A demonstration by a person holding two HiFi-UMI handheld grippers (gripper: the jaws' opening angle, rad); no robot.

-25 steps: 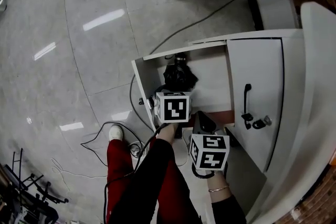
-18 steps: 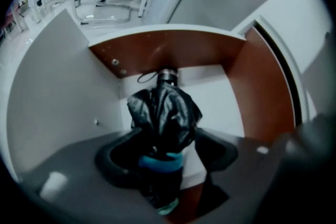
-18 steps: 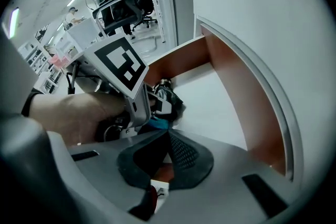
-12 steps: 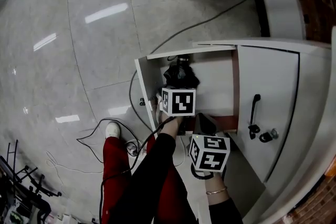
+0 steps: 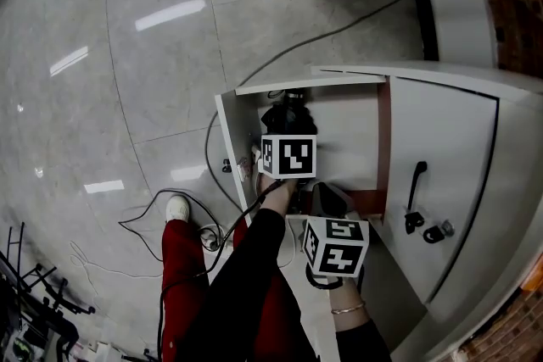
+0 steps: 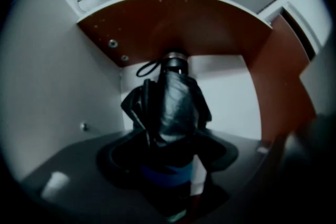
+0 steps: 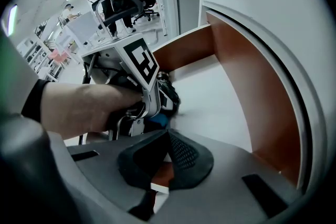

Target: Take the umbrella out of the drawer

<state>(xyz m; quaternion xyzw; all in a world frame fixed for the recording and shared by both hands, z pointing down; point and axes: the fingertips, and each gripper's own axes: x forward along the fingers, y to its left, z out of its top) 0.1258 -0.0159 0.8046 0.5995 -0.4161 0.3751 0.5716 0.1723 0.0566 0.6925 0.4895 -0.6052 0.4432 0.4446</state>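
Note:
A black folded umbrella (image 5: 287, 116) lies in the open white drawer (image 5: 227, 131), its handle end and strap toward the far wall. My left gripper (image 5: 287, 138) reaches into the drawer over it. In the left gripper view the umbrella (image 6: 176, 105) runs away from between the jaws, and the left gripper (image 6: 170, 165) is shut on its near end, which has a blue band. My right gripper (image 5: 329, 197) hovers at the drawer's near edge; in its own view the right gripper (image 7: 167, 152) is shut with nothing in it, and the left gripper's cube (image 7: 139, 64) and the umbrella (image 7: 168, 93) lie ahead.
A white cabinet front with a black handle (image 5: 416, 186) stands to the right of the drawer. The drawer has reddish-brown inner edges (image 5: 383, 140). Cables (image 5: 208, 155) trail over the grey tiled floor at the left. The person's red trouser leg and shoe (image 5: 176, 212) are below.
My left gripper has pushed a little further into the drawer, so its cube now covers more of the umbrella. The right gripper has stayed at the drawer's near edge.

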